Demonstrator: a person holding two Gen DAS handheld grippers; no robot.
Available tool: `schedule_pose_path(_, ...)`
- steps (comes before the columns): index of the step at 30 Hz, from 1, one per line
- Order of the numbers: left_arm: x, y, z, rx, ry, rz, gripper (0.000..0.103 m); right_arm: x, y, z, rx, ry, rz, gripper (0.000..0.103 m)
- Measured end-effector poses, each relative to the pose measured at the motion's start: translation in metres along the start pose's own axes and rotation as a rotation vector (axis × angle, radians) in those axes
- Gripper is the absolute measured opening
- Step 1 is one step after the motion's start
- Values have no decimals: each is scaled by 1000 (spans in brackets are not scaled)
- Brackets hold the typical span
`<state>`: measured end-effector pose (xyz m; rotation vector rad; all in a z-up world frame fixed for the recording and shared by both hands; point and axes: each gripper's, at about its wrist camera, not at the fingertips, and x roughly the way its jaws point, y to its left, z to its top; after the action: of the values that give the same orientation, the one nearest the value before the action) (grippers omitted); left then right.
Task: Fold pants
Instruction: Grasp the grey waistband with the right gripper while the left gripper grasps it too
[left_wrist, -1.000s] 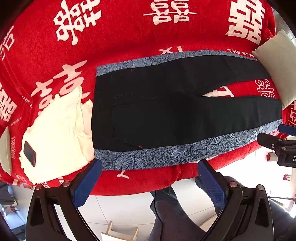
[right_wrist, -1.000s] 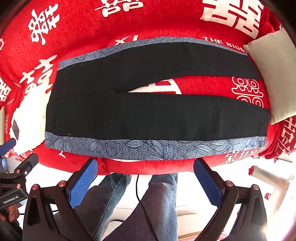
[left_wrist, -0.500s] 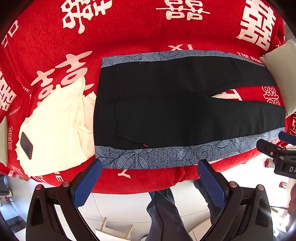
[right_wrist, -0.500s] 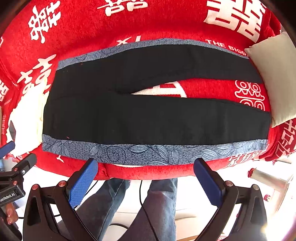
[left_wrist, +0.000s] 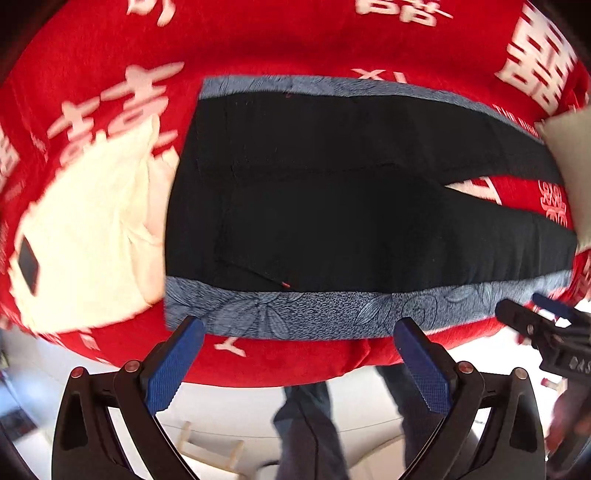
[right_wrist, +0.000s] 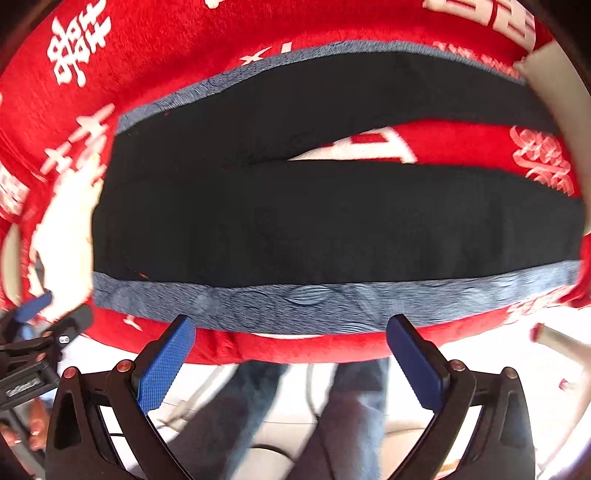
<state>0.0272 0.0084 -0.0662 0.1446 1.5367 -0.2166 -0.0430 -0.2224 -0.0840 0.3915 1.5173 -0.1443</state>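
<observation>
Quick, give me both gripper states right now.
Left gripper: open, holding nothing, near the pants edge.
Right gripper: open, holding nothing.

The black cloth pants (left_wrist: 332, 206) look matt and smooth, edged by blue-grey leaf-print side bands (left_wrist: 314, 314) of speckled weave. The red blanket with white characters (left_wrist: 295, 44) under them looks plush and fuzzy. Each hand-held gripper's blue pads (right_wrist: 166, 365) show knurled, matt rubber on black plastic.

Left hand-held gripper (left_wrist: 299, 332) spread wide, right hand-held gripper (right_wrist: 291, 330) likewise
</observation>
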Motion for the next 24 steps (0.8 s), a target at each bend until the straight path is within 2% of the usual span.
schedule_pose_path(3, 21, 10, -2, -71, 9, -56, 103, 14, -13, -7, 81, -6, 141, 103)
schedule_pose_path(7, 44, 20, -9, -128, -4, -102, 103, 42, -34, -23, 210, -4, 384, 103)
schedule_pose_path(9, 53, 23, -13, -153, -8, -119, 103, 58, -39, -31, 244, 5, 460, 102)
schedule_pose_path(10, 57, 25, -15, -167, -10, -136, 103, 66, -41, -35, 252, 13, 480, 98)
schedule_pose_path(11, 60, 27, -16, -174, -15, -150, 103, 72, -41, -39, 258, 15, 491, 89)
schedule_pose_path(13, 65, 27, -19, -171, -23, -167, 96, 86, -44, -46, 271, 30, 512, 73)
schedule_pose_path(18, 80, 24, -28, -152, -9, -201, 94, 119, -55, -59, 305, 50, 587, 71)
schedule_pose_path(24, 83, 21, -37, -151, 18, -259, 94, 129, -68, -63, 327, 5, 699, 71)
